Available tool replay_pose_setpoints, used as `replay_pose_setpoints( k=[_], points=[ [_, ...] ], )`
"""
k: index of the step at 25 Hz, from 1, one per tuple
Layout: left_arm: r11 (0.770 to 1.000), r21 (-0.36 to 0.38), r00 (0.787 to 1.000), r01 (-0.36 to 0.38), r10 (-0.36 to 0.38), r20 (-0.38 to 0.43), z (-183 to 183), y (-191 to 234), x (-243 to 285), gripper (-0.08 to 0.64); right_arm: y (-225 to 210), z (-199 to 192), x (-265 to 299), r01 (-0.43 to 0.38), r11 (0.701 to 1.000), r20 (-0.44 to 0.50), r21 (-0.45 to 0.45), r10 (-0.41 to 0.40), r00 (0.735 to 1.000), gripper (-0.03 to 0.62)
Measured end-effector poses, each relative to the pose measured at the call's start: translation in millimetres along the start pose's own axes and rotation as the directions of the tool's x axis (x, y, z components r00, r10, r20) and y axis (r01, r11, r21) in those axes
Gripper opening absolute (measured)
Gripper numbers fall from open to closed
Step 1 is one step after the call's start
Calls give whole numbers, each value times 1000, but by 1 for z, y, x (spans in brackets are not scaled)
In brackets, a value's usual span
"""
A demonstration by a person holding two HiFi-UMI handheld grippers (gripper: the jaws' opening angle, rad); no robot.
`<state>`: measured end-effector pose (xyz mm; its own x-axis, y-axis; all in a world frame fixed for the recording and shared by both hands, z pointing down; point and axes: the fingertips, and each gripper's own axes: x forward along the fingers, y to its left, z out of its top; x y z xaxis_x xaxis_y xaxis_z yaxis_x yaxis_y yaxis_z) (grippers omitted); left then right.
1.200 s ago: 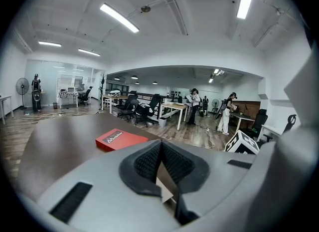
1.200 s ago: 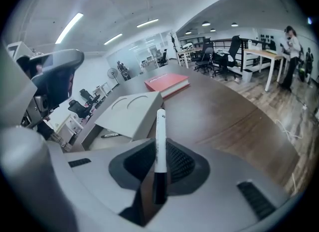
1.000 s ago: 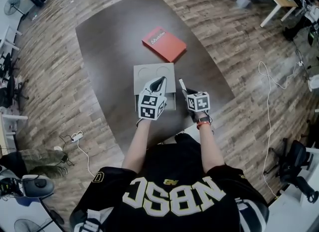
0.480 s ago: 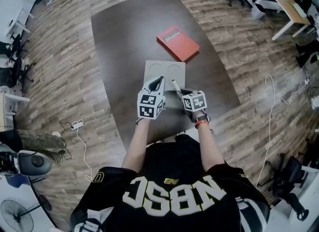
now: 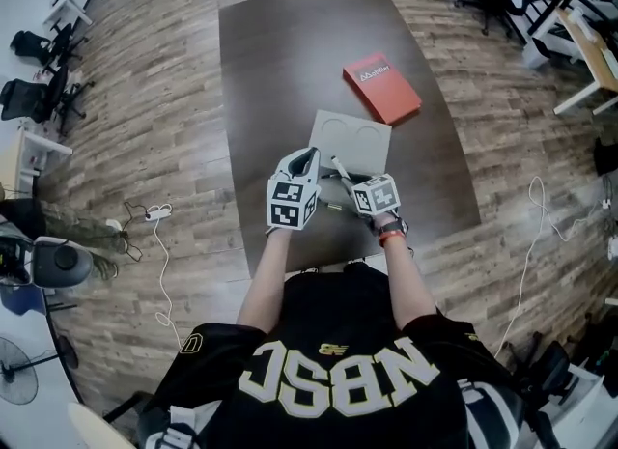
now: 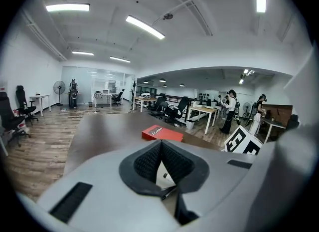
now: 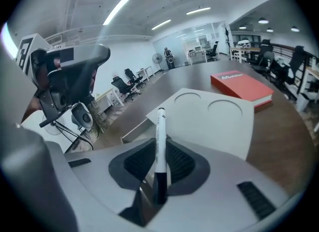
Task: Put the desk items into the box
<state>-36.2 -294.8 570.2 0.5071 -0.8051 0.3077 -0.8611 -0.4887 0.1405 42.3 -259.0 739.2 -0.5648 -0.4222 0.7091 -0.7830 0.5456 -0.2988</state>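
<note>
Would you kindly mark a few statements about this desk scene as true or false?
1. The right gripper holds a pen. True.
2. The book is blue. False: it is red.
3. The book lies inside the box. False: it lies on the table, beside the box.
4. The left gripper holds nothing. True.

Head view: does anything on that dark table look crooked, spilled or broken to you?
Nothing is spilled or broken. The red book lies askew to the grey box on the table. A marker stands clamped in the right gripper, which looks deliberate.
</note>
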Motion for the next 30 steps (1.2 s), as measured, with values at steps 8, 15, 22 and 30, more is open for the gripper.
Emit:
replay_pose_setpoints(
  k=[8,15,22,30],
  points=[
    [994,-43,995,-99,99,2,-7,37,-29,12,36,-2,32,-76,981,-103,-178,58,993,72],
    [988,-54,989,-146,145,-13,-14,56,-44,12,48,-12,52,-107,949,-193,-296,51,980,72],
    [985,-52,986,-166,164,-31,-18,64,-50,12,47,-23,67,-124,943,-240,-308,49,970,72],
    [986,-42,986,-160,158,-47,-21,65,-48,12,42,-34,77,-123,943,-275,-310,35,961,74]
  ],
)
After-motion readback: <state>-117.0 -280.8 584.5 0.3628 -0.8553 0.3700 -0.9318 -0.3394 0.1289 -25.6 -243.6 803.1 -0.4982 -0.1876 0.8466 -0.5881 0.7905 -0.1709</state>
